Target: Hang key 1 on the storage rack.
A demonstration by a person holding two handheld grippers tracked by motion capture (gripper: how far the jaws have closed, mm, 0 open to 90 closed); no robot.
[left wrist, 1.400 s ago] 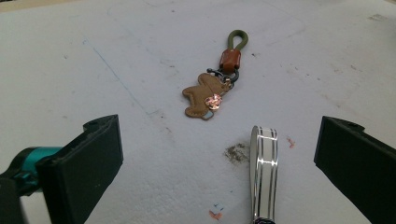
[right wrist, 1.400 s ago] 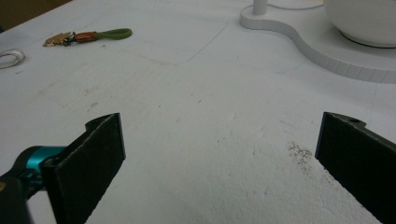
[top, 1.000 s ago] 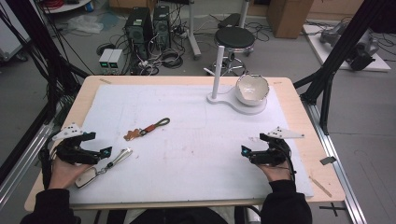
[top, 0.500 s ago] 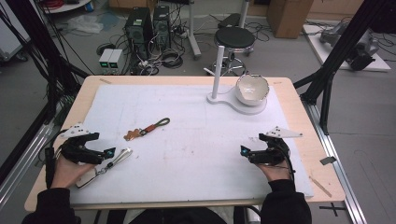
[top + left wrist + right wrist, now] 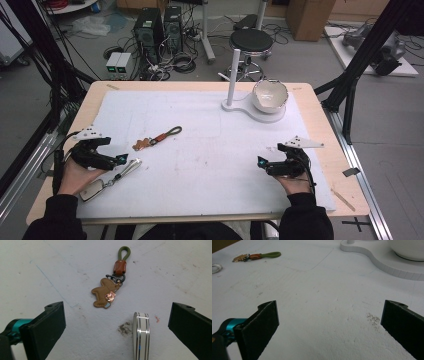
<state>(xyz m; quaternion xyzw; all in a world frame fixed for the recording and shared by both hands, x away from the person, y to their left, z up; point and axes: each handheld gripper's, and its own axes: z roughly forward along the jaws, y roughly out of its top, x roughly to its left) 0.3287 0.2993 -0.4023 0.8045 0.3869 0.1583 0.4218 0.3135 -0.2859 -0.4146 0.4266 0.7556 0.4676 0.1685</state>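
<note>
A keychain (image 5: 156,138) with a brown leather tag and a green loop lies on the white mat, left of centre. In the left gripper view the keychain (image 5: 110,288) lies ahead of the jaws. A silver metal strip (image 5: 141,333) rests on the mat between the jaws, nearer the right one. My left gripper (image 5: 117,321) is open and holds nothing; in the high view my left gripper (image 5: 121,159) hovers over the strip (image 5: 127,167). My right gripper (image 5: 261,162) sits at the mat's right front. It (image 5: 329,322) is open over bare mat.
A white bowl (image 5: 270,95) sits on a white stand base (image 5: 245,107) with an upright post (image 5: 233,72) at the back right. A flat fob (image 5: 92,191) lies by the left hand. The wooden table edge (image 5: 345,165) borders the mat.
My left gripper has edged a little to the right, toward the silver strip. The right gripper has stayed where it was.
</note>
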